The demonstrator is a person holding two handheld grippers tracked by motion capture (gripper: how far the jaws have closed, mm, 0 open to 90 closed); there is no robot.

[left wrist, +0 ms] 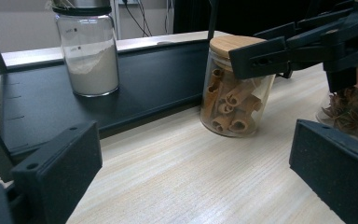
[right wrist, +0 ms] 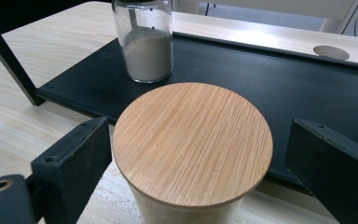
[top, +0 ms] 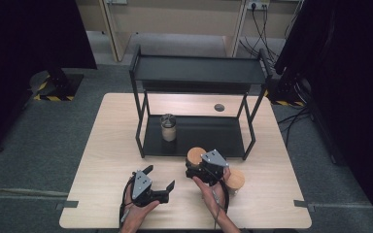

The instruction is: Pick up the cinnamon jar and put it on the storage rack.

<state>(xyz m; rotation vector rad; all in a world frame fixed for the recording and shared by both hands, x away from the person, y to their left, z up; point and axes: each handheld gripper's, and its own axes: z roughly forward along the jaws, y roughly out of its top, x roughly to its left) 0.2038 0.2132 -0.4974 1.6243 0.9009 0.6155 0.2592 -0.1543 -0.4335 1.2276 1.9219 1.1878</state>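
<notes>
Three jars: cinnamon jar (left wrist: 233, 91), star-anise jar (left wrist: 349, 112), powder jar (left wrist: 89, 51); two grippers.

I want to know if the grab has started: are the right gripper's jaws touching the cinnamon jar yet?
Apart. In the right gripper view, the right gripper straddles the cinnamon jar, with a visible gap between the wooden lid and each jaw, wider on the right side.

The light wooden table (top: 102, 160) carries a black two-tier shelf rack (top: 199, 70) at 12 o'clock, a powder jar (top: 168, 127) on its lower shelf, and two wooden-lidded jars, cinnamon (top: 195, 156) and star anise (top: 234, 180), toward 5 o'clock.
</notes>
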